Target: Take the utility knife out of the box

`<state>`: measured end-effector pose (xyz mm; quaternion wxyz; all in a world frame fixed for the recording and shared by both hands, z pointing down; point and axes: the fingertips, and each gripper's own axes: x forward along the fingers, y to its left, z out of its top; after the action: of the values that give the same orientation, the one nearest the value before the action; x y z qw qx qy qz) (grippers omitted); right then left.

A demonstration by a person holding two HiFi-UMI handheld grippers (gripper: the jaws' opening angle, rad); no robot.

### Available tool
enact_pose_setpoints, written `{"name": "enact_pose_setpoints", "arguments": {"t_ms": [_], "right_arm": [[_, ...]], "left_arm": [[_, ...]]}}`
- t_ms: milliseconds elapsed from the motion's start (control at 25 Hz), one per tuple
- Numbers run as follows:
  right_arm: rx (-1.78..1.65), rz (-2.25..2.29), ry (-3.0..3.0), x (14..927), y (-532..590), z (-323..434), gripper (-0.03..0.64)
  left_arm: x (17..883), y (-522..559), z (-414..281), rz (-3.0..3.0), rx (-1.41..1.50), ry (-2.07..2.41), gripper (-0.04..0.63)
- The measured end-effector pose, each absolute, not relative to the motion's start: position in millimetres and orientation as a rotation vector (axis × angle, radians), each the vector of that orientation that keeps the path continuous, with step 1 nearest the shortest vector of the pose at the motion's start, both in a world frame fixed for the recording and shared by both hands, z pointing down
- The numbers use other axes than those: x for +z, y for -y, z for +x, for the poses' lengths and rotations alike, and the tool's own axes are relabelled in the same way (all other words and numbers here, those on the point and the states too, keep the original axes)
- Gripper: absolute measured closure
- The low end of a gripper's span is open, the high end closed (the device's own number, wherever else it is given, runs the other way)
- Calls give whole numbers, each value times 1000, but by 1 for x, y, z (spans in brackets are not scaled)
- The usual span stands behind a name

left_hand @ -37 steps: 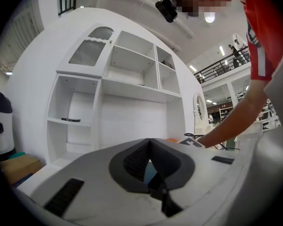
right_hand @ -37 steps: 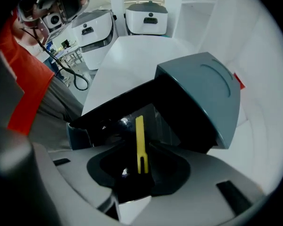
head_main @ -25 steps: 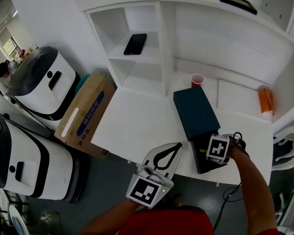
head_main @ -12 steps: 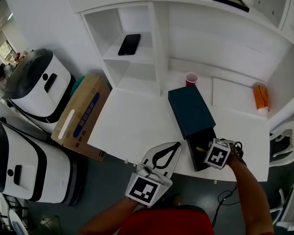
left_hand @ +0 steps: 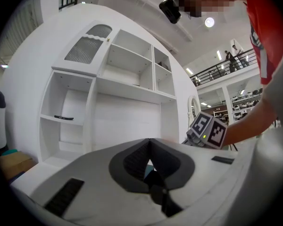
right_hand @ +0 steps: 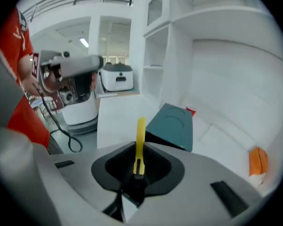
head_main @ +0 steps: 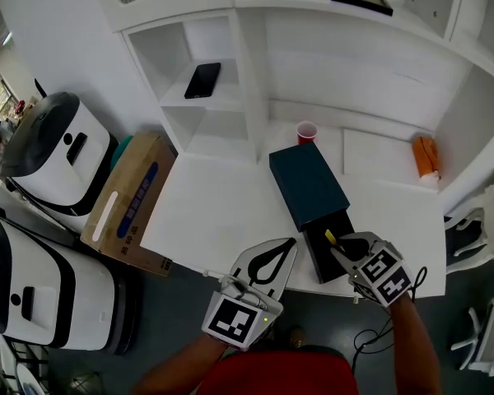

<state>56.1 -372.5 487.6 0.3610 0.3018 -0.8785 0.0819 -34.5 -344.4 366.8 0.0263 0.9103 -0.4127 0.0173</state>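
A dark teal box lies on the white table, its black inner tray slid out toward the near edge. My right gripper hangs just above that tray. Its jaws have just been closing and are shut on the yellow utility knife. In the right gripper view the utility knife sticks up between the pads of the right gripper, with the teal box beyond. My left gripper hovers at the table's near edge, jaw tips touching, nothing held. Its left gripper view shows the same.
A red cup stands behind the box and an orange object lies at the far right. A black phone rests on a shelf of the white cabinet. A cardboard box and white machines stand on the floor to the left.
The right gripper has come up out of the box's tray with the yellow knife between its jaws and tilted back toward the near edge. The left gripper has stayed put.
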Motion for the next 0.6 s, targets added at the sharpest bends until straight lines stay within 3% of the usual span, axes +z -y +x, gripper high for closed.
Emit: {"name": "enact_pose_setpoints", "arguments": {"t_ms": [600], "right_arm": [[85, 1247, 2894, 318, 306, 67, 543]], "left_arm": [[321, 311, -9, 2906, -18, 1219, 558]]}}
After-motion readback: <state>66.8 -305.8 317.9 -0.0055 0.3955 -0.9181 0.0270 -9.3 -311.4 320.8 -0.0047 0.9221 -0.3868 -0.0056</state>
